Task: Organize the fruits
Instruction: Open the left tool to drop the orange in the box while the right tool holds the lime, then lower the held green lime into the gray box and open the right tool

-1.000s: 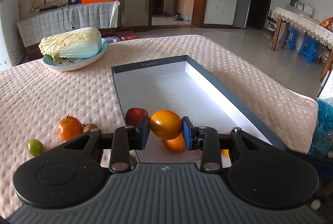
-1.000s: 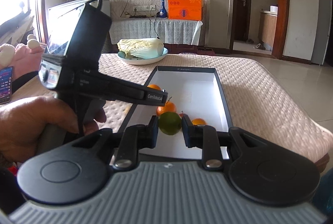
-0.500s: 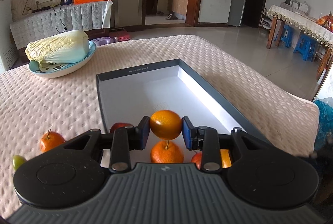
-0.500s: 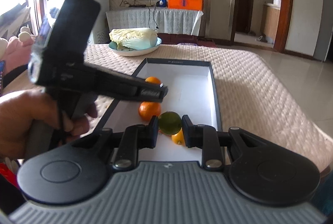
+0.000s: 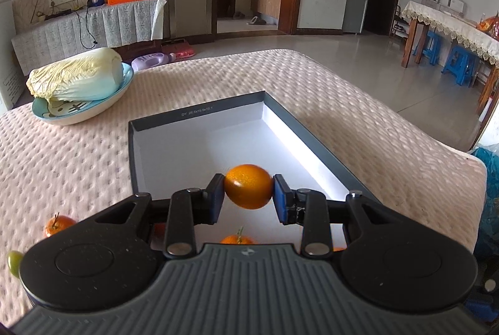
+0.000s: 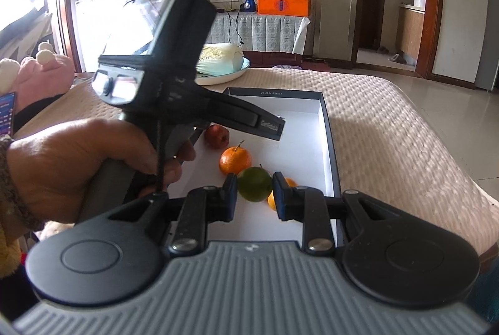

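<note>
My left gripper [image 5: 249, 198] is shut on an orange [image 5: 248, 186], held above the near half of the grey box [image 5: 199, 112] with a white floor. A tangerine [image 5: 236, 239] lies in the box just below it. My right gripper [image 6: 254, 194] is shut on a green fruit [image 6: 254, 184], over the near end of the same box [image 6: 327, 129]. In the right wrist view the box holds a tangerine [image 6: 234, 160], a red apple [image 6: 216, 136] and an orange fruit [image 6: 291, 183] partly hidden behind the right finger. The left gripper's body [image 6: 174, 79] fills the left of that view.
A tangerine [image 5: 57, 224] and a small green fruit [image 5: 14, 261] lie on the pink quilted cloth left of the box. A blue plate with a napa cabbage [image 5: 78, 79] stands at the far left. The table edge drops off at the right [image 5: 467, 166].
My left gripper has moved forward and right over the box with the orange in it. My right gripper has held the green fruit and shifted slightly forward over the box's near end.
</note>
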{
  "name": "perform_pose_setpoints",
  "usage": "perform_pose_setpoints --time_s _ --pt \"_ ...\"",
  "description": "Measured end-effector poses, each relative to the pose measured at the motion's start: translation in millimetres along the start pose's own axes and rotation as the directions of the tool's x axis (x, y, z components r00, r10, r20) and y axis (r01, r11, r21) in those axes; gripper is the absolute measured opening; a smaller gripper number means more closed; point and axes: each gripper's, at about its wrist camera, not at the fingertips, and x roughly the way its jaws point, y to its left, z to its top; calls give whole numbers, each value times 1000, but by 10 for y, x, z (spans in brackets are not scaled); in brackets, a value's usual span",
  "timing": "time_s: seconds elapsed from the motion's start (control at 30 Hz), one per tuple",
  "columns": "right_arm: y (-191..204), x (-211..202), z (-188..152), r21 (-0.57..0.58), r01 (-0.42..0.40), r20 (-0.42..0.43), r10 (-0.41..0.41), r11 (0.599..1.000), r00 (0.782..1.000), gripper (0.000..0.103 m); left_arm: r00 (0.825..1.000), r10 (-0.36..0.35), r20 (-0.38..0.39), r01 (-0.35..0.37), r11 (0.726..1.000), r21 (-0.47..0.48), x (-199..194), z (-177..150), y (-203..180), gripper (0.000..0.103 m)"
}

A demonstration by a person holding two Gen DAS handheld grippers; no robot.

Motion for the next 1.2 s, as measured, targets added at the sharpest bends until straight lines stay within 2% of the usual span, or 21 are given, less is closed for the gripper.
perform_pose_setpoints --time_s 0.27,0.33,0.4,0.67,0.93,1.2 --pt "-4 9 -3 10 4 -4 -4 1000 1000 27 1000 15 -9 -14 999 32 113 42 -76 40" --pt "-2 11 -5 12 5 -4 -5 1000 1000 27 1000 16 -7 -15 999 32 112 43 -84 53" --pt "0 15 -5 14 6 -6 -6 1000 1000 27 1000 17 -2 -17 999 32 105 38 -87 58" --pt "-19 47 1 25 26 -5 -26 999 1000 27 999 34 9 -34 999 9 -17 11 -108 58" --pt "3 30 -12 10 28 15 -29 1000 999 27 998 65 22 -65 998 -17 -302 -101 -22 58" --pt "-152 53 16 90 37 13 -38 995 999 28 994 98 46 -97 995 -5 -725 -267 38 58"
